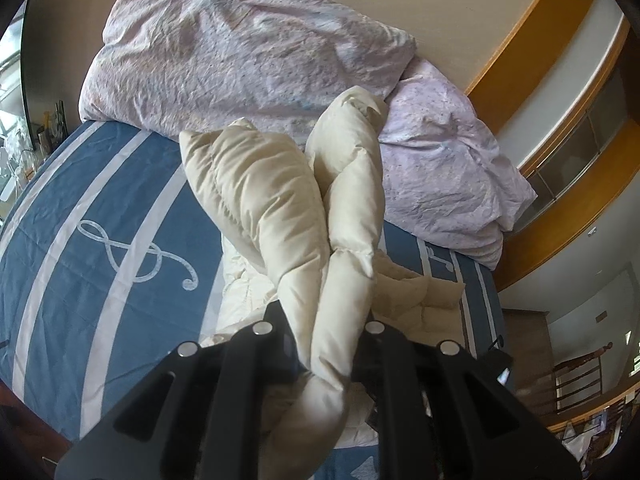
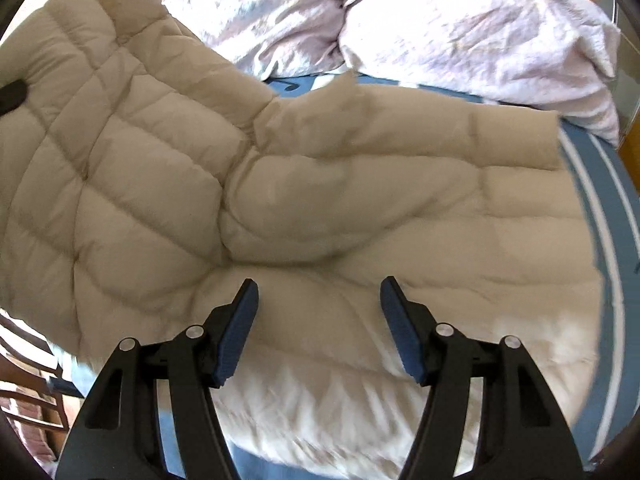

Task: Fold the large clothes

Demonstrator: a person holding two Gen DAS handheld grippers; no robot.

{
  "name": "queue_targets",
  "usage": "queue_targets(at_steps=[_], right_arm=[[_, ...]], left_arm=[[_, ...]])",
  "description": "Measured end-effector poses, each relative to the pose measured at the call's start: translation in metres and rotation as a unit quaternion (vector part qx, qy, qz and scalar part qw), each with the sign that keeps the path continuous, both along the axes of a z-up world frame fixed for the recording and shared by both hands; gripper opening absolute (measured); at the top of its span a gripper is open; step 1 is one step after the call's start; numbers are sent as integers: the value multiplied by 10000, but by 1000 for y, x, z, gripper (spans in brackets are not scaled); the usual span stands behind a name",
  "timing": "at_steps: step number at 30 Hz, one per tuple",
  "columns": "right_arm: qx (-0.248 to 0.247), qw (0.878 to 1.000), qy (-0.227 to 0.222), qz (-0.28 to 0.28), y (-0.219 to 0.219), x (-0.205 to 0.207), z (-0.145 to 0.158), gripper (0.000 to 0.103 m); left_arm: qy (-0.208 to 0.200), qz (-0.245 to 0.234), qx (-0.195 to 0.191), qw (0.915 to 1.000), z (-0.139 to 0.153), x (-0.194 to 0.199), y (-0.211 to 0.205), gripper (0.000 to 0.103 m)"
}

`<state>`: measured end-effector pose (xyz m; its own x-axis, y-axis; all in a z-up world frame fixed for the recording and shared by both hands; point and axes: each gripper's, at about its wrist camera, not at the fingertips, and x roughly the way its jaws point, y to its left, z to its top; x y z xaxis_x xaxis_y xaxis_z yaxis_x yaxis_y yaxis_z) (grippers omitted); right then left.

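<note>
A cream quilted puffer jacket [image 2: 320, 208] lies spread on the bed, with one side lifted at the left of the right wrist view. My left gripper [image 1: 326, 344] is shut on a bunched fold of the jacket [image 1: 280, 192] and holds it up above the bed. My right gripper [image 2: 318, 300] is open and empty, its blue pads [image 2: 236, 332] just above the jacket's lower part. A sleeve [image 2: 420, 132] lies across the jacket towards the right.
The bed has a blue sheet with white stripes and a treble clef [image 1: 120, 248]. A crumpled pale pink duvet [image 1: 240, 52] is piled at the far side; it also shows in the right wrist view [image 2: 460, 28]. An orange wooden frame [image 1: 532, 36] stands at the right. Wooden chairs [image 1: 576, 376] stand beside the bed.
</note>
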<state>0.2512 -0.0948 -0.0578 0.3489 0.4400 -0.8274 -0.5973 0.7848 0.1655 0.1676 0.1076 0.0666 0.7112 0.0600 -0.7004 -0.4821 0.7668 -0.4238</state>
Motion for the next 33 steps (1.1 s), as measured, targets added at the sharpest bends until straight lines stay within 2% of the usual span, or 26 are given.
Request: queue_targets(at_steps=[4,10,18,24,33], right_arm=[[-121,9998,-126,-72,-40,-5,0,65],[-141,9995,24,-272,-83,0,-8,65],[-107,9994,174,-294,-90,12,-21,64],[63,9991,236,-333,-94,16,-24,64],[334,9981,268,-434,-110,12,-24,64]], left_arm=[[-18,21,20,10000,3,5,-17,13],[-3,-36,112,9999,4,17,-49,13],[58,-160,77,9998,0,39,-85,13],[147,-506,-60,9986,-6,62,-119,13],[457,-972,-264,9939,-31,95,-161,13]])
